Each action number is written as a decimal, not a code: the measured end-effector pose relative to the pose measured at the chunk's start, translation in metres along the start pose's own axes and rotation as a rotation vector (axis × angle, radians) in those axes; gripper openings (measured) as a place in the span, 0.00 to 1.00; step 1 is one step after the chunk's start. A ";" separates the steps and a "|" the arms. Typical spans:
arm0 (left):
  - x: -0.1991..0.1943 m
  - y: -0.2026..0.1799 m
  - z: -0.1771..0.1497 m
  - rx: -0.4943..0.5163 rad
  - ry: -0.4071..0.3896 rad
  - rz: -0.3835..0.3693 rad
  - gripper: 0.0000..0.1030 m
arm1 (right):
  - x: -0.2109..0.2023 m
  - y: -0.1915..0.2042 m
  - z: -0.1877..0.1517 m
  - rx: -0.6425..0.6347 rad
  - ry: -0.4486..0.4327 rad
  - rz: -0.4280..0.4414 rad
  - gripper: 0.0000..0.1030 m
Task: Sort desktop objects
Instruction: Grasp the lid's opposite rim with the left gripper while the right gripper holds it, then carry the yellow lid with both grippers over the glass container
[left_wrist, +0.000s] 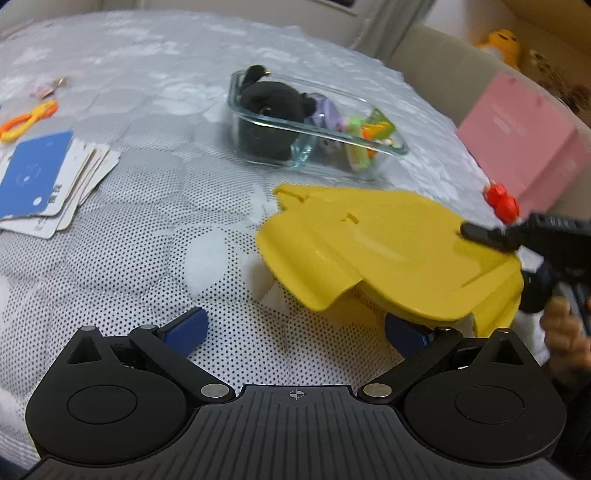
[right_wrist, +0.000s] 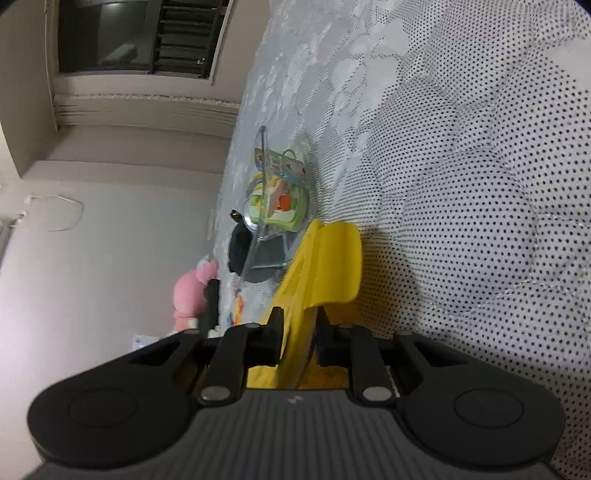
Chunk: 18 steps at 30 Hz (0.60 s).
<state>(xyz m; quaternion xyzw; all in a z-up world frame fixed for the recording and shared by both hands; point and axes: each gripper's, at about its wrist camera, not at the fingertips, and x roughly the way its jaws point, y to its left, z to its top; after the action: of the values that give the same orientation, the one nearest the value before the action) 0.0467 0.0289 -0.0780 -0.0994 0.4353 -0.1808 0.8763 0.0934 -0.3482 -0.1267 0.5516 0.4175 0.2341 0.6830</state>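
Dotted grey cloth over the worktop (left_wrist: 122, 229), and the glass box (left_wrist: 388, 146) with its black plush and small toys sits mid-surface. Just in front of it the yellow lid (left_wrist: 388, 251) hangs tilted, pinched at one edge by the right tongs (right_wrist: 298, 334). The left tongs (left_wrist: 295, 332) are spread wide, empty, below the lid's near flap. That edge grip looks thin: the lid could pivot, slip, or knock the glass box.
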 end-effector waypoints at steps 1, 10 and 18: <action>-0.002 0.003 -0.001 -0.002 -0.005 -0.029 1.00 | 0.001 -0.001 0.001 0.015 0.007 0.021 0.17; 0.011 0.042 0.023 -0.367 0.087 -0.224 1.00 | 0.008 0.002 -0.003 -0.002 0.022 0.043 0.19; 0.054 0.064 0.023 -0.792 0.299 -0.519 1.00 | -0.002 0.021 -0.006 -0.128 -0.037 0.009 0.26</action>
<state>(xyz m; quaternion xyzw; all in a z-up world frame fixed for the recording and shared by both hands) 0.1097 0.0660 -0.1248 -0.5029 0.5523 -0.2260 0.6253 0.0900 -0.3409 -0.1066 0.5130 0.3866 0.2534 0.7233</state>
